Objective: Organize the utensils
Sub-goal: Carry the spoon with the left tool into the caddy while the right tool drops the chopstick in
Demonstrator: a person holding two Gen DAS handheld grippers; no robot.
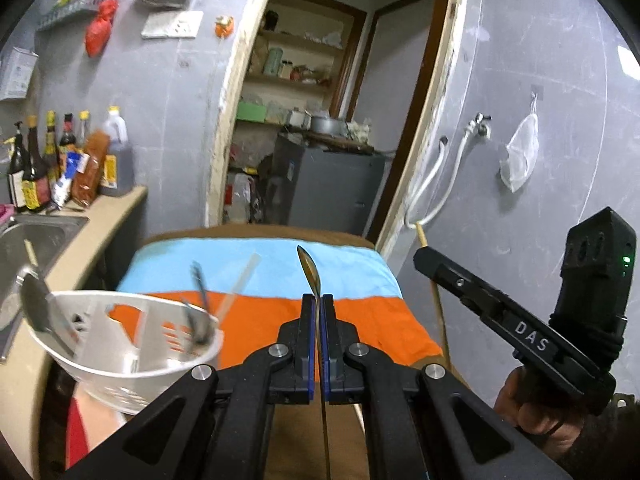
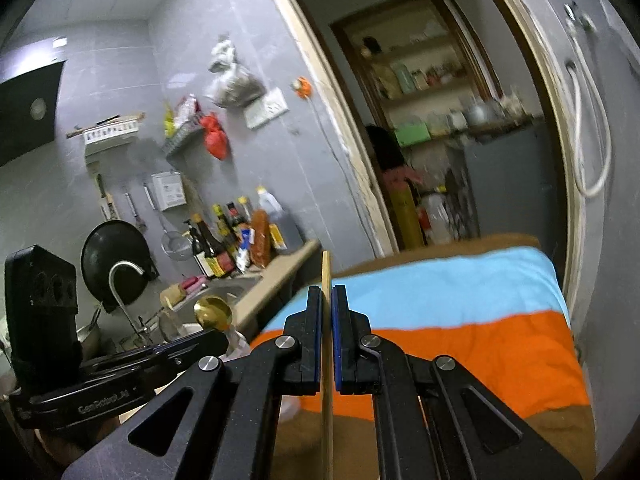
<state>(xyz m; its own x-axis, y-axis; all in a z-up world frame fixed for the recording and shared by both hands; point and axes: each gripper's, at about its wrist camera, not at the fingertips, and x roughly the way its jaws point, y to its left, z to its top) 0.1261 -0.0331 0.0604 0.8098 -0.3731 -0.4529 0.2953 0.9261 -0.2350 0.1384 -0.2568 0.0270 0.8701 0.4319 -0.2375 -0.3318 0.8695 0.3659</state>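
My left gripper (image 1: 319,300) is shut on a gold spoon (image 1: 310,270), bowl pointing up and forward, held above the table's blue and orange cloth (image 1: 280,312). The spoon's bowl also shows in the right wrist view (image 2: 213,312). My right gripper (image 2: 327,292) is shut on a wooden chopstick (image 2: 326,272) that stands upright; its tip shows in the left wrist view (image 1: 421,236). A white perforated strainer bowl (image 1: 120,344) at the lower left holds a metal spoon (image 1: 36,304), dark tongs (image 1: 202,308) and a clear utensil (image 1: 240,284).
A counter (image 1: 116,216) with sauce bottles (image 1: 68,156) and a steel sink (image 1: 28,240) lies to the left. A doorway (image 1: 320,120) opens onto a pantry behind the table. A hose (image 1: 436,176) and a mesh bag (image 1: 520,152) hang on the right wall.
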